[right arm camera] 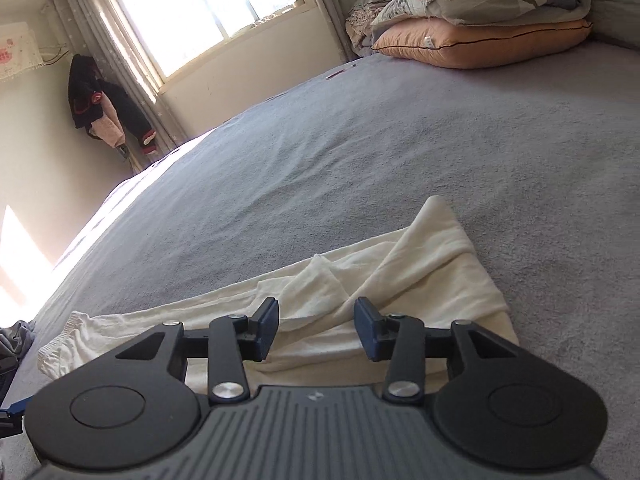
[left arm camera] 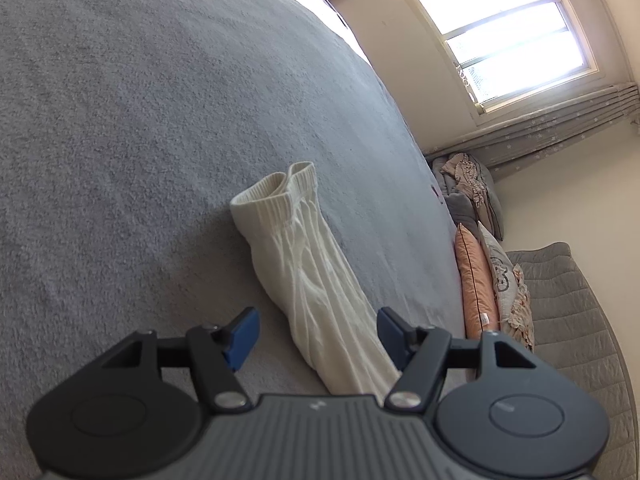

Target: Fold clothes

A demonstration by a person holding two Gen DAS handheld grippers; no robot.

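Blown-out window (right arm camera: 200, 12) daylight, soft shadows, sharp focus, fisheye-bent edges

The cream garment (left arm camera: 312, 264) is soft knit cloth, ribbed at its cuffs and cabled along its length. The grey bedspread (left arm camera: 160, 120) looks matt and nubbly, like terry. Each gripper body is matt black plastic with blue pads (right arm camera: 267, 330) and shiny metal pivot pins (right arm camera: 228, 391). The peach pillow (right arm camera: 480, 46) is smooth cloth.

Both wrist views low, near bed (left arm camera: 160, 120), sharing garment (left arm camera: 312, 272).
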